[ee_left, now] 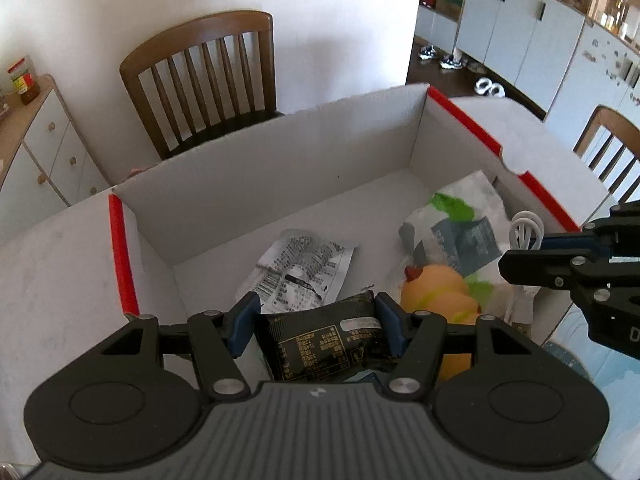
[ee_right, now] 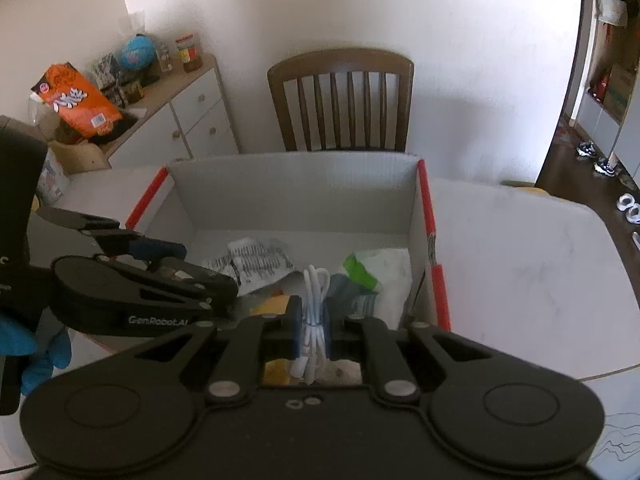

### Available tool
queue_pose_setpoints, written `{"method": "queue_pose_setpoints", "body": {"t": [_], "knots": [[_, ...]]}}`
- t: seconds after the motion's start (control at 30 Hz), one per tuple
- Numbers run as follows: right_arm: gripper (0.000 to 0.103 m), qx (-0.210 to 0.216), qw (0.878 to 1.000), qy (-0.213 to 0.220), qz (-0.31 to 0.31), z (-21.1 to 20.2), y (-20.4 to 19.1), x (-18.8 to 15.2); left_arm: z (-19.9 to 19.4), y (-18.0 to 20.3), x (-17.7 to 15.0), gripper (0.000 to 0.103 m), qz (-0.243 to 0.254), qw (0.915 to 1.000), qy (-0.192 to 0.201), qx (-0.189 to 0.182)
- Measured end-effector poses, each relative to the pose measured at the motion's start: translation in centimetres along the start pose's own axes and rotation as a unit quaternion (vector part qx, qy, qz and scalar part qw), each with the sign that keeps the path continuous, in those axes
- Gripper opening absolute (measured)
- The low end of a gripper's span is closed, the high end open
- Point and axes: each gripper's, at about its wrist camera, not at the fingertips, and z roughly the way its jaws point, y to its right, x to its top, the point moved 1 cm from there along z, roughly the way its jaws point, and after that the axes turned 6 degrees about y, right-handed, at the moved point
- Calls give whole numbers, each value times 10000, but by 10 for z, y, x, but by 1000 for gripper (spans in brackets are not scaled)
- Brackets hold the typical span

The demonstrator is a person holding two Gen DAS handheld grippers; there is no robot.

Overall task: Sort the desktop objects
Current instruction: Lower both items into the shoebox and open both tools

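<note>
Black packet (ee_left: 320,340): clamped between the left gripper (ee_left: 316,320) pads, over the box's near end.
White cable (ee_right: 314,320): pinched by the right gripper (ee_right: 312,324).
Cardboard box (ee_left: 260,160): beneath both fingertips.
Risk: grippers crowding together; a snagged cable loop could miss the box.

Black packet (ee_left: 320,344) — lower end perhaps hidden
</note>
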Motion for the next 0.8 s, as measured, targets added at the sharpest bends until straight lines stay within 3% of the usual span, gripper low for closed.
{"method": "queue_pose_setpoints", "body": {"t": [0.4,0.57,0.8], "knots": [[10,-52,9996,-251,101,17,5,-7,22,6,-9,62,80,9993,-361,58],[19,-29,9997,-227,113,14,6,-8,27,5,-11,62,57,9988,-479,74],[24,153,9993,-188,277,5,9,-9,33,4,-10,63,70,9978,-644,121]]}}
